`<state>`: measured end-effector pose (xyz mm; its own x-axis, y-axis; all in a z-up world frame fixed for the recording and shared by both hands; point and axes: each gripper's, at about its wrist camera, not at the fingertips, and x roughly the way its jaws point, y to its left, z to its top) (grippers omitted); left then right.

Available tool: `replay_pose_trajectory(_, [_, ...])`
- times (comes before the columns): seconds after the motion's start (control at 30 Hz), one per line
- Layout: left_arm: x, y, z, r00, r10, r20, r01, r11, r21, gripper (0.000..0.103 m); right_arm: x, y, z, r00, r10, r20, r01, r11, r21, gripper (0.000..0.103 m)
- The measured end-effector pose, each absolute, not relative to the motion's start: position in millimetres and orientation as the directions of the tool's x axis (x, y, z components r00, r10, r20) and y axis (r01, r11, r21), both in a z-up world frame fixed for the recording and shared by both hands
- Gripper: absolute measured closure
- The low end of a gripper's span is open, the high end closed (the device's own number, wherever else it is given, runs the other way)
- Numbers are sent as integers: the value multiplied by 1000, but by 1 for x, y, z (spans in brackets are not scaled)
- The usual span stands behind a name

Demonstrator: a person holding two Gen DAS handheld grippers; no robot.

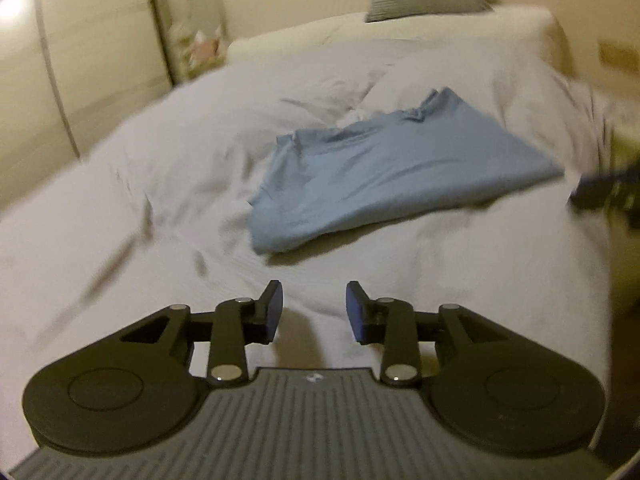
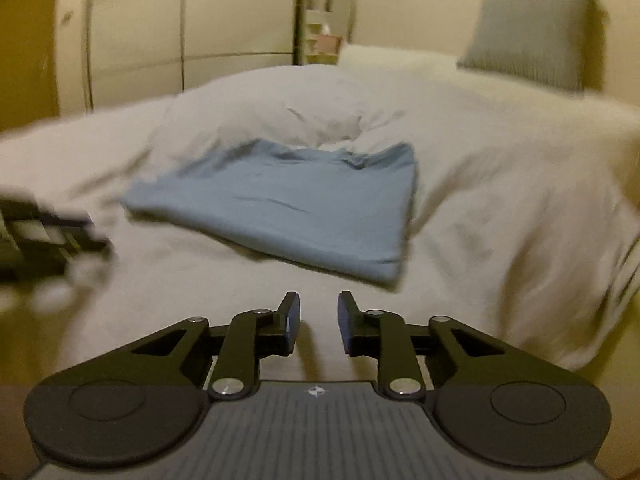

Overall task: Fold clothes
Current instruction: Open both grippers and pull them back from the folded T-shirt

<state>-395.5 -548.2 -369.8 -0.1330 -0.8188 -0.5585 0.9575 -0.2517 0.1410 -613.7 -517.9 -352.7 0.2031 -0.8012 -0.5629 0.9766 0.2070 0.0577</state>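
Note:
A light blue garment (image 1: 384, 168) lies folded into a rough rectangle on the white duvet (image 1: 120, 220), its collar end toward the pillows. My left gripper (image 1: 314, 306) hovers open over the duvet, short of the garment's near edge, with nothing between its blue pads. In the right wrist view the same garment (image 2: 296, 200) lies ahead, and my right gripper (image 2: 319, 314) is open and empty just before its near corner. Each gripper shows blurred at the edge of the other's view: the right gripper (image 1: 608, 192) and the left gripper (image 2: 44, 236).
The bed fills both views, with a white pillow (image 2: 392, 58) and a grey cushion (image 2: 532, 32) at its head. Cream wardrobe doors (image 2: 180, 36) stand along the left. A small cluttered shelf (image 2: 324, 40) sits beside the bed head.

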Motion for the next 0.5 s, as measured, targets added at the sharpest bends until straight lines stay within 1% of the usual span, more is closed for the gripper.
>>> replay_pose_trajectory(0.03, [-398, -551, -371, -138, -813, -566, 964, -242, 111, 73, -611, -521, -355, 205, -796, -569, 978, 193, 83, 72])
replay_pose_trajectory(0.07, [-401, -554, -373, -139, -808, -573, 969, -231, 92, 72, -609, -523, -358, 207, -792, -575, 978, 178, 108, 65])
replay_pose_trajectory(0.1, [-405, -557, -375, -139, -803, -580, 973, -221, 72, 72, -607, -525, -361, 200, -786, -585, 980, 159, 121, 62])
replay_pose_trajectory(0.23, [-411, -558, -384, -111, -806, -581, 979, -189, 75, 69, -604, -525, -371, 170, -772, -612, 985, 106, 139, 62])
replay_pose_trajectory(0.5, [-419, -555, -395, -72, -824, -562, 978, -169, 123, 66, -601, -524, -378, 147, -766, -625, 988, 78, 136, 61])
